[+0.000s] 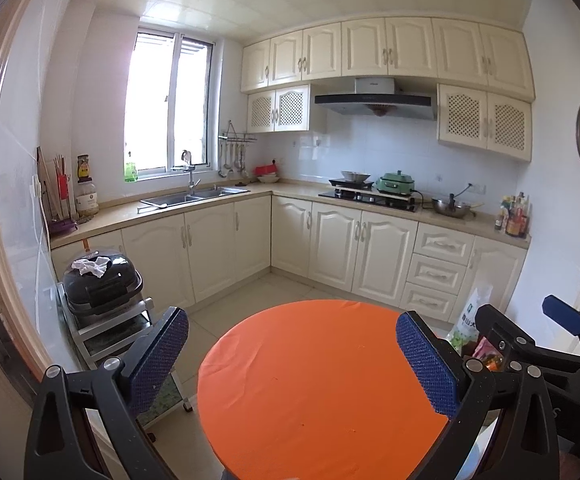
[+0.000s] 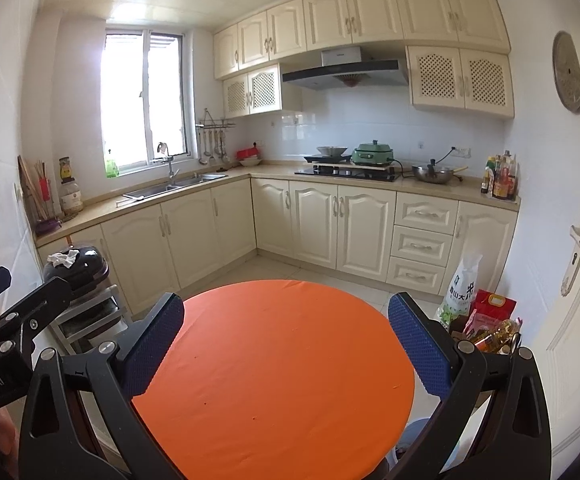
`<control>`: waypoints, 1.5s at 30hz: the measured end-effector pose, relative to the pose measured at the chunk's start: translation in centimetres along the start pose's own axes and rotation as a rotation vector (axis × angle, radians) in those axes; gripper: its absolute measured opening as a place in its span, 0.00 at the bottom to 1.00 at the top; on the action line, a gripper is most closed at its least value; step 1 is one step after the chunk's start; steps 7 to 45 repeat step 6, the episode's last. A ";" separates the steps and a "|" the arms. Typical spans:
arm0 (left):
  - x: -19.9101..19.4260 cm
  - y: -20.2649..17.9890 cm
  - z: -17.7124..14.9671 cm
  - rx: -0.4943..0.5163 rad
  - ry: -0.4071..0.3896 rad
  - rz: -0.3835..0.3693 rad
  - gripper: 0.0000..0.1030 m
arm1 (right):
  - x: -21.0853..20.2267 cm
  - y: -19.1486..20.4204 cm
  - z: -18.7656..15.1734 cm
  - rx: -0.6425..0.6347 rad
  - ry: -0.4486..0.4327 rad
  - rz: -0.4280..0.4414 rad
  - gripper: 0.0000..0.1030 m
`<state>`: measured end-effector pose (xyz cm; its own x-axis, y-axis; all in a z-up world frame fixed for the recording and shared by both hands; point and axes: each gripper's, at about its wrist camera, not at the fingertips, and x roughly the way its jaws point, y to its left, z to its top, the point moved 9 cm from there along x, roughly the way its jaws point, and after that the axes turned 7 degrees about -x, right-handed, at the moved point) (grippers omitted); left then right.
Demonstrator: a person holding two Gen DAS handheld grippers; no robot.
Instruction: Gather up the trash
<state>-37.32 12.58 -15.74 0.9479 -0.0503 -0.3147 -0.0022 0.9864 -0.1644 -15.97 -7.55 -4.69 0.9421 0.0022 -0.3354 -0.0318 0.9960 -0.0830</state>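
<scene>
Scanning from the left edge of both views, I look for anything that counts as trash. In the lower left of the left wrist view a crumpled white wad lies on the dark domed lid of an appliance that stands on a small metal rack against the cabinets; I judge it to be tissue or a rag, and the likeliest piece to collect. It shows again at the left of the right wrist view.

My left gripper hangs with its blue pads spread wide and nothing between them, low in the frame over the orange round table. My right gripper is just as wide and empty over the same table; its black body also shows at the lower right of the left view. The tabletop carries only a few tiny specks, too small to tell apart or pinch.

To do this step well I would steer the left gripper toward the wad, since it sits on that side, keep the pads wide until they straddle the paper, and close from above so the pads do not scrape the curved lid.

At the far right, bags and a bottle stand on the floor by the door; they look like groceries, so I would leave them. I see no bin in either view.
</scene>
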 end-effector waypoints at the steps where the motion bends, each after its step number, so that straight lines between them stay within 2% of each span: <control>1: 0.0 -0.1 -0.1 -0.003 -0.002 -0.004 0.99 | 0.0 0.0 0.0 -0.001 0.000 -0.001 1.00; 45: 0.6 -0.4 -0.4 -0.009 -0.002 -0.012 0.99 | 0.1 -0.1 0.1 0.002 0.000 -0.002 1.00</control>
